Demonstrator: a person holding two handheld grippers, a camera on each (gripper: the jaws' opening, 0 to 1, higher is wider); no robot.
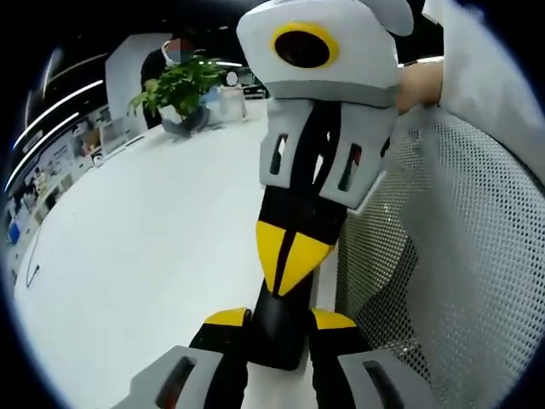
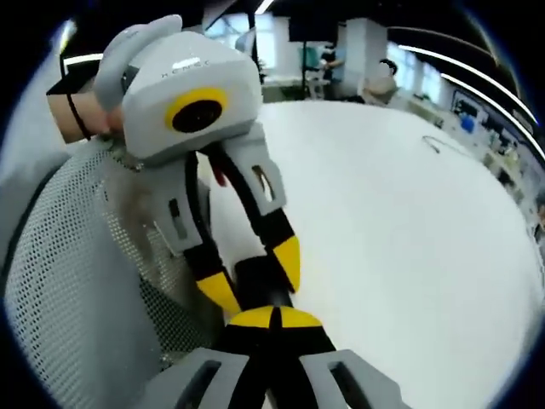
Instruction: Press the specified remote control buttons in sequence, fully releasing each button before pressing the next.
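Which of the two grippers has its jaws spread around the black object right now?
The left gripper: its yellow tips sit either side of the black object. The right gripper has its yellow tips pressed together, pointing at it.

At six o'clock in the left gripper view, the left gripper (image 1: pixel 281 328) is cut off by the frame's lower edge, a dark object between its yellow-tipped jaws too hidden to identify. In the right gripper view, the right gripper (image 2: pixel 272 322) is likewise cropped at six o'clock. At eleven o'clock, the potted plant (image 1: pixel 181 89) hides a person standing behind it.
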